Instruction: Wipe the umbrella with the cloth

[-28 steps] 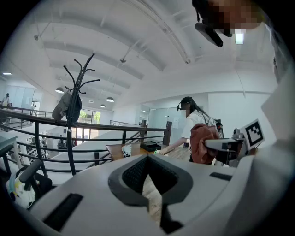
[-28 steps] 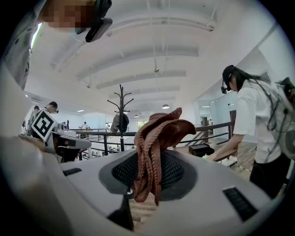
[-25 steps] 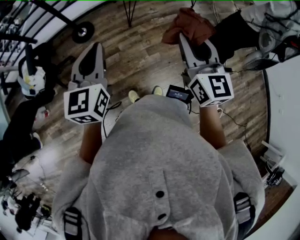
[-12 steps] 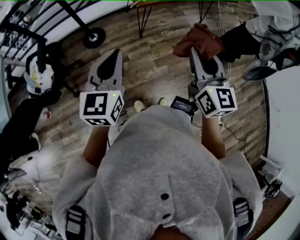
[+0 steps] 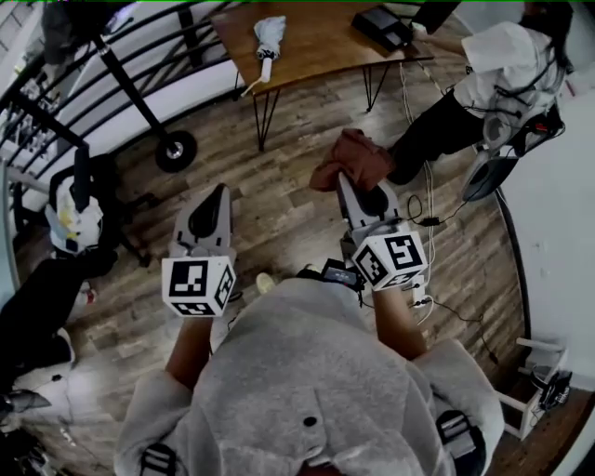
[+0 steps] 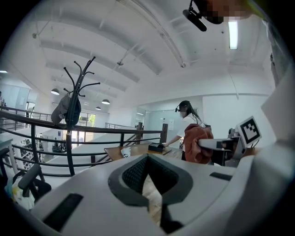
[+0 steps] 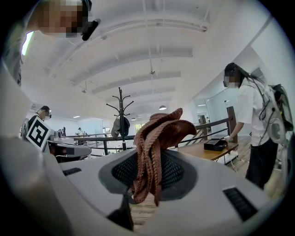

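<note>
My right hand-held gripper (image 5: 351, 191) is clamped on the cloth (image 5: 351, 158), ready for wiping, my left hand-held gripper (image 5: 217, 197) is closed on nothing, free to steady, and the folded umbrella (image 5: 270, 35) lies on the tabletop (image 5: 316, 42) well ahead, probably beyond reach.

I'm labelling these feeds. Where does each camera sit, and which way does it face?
Head view: on the person's head, facing steeply down; shows grey hoodie, left hand-held gripper, right hand-held gripper, floor.
Left gripper view: rides the left one, looking level over its shut jaws toward the table; person's head above.
Right gripper view: rides the right one, level, past the clamped cloth; head above.
Shared: both gripper views show table and coat stand.
</note>
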`<state>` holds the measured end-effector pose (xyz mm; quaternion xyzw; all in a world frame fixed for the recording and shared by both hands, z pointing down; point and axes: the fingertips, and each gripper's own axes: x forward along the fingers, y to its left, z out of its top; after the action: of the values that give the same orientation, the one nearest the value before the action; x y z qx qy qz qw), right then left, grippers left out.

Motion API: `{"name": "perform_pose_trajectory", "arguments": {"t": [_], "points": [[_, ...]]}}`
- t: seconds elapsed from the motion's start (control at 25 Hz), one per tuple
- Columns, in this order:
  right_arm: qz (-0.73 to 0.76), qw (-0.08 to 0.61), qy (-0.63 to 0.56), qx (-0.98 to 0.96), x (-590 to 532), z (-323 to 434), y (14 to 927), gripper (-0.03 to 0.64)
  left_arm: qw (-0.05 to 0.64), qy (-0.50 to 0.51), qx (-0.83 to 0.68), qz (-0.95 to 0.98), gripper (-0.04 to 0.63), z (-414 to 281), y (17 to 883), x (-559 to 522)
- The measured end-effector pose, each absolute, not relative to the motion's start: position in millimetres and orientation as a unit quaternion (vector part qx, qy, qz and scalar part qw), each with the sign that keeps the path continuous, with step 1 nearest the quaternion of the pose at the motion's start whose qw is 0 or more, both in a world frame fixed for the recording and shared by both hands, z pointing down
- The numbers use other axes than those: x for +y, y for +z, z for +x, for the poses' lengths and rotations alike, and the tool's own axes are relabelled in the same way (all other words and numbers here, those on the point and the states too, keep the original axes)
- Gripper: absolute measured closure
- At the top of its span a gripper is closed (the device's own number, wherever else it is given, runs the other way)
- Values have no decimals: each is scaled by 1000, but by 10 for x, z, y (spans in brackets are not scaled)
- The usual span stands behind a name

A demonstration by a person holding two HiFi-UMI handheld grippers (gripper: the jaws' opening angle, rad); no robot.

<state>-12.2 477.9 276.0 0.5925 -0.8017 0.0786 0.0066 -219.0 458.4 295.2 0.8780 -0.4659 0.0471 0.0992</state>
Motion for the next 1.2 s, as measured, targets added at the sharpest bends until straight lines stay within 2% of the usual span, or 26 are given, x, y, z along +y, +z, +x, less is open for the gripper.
{"name": "perform_pose_trajectory", "arguments": {"t": [1.2], "points": [[576, 19, 52, -816, 5008, -391, 2672, 495, 74, 35, -448, 890, 583, -2231, 2872, 4777]]}}
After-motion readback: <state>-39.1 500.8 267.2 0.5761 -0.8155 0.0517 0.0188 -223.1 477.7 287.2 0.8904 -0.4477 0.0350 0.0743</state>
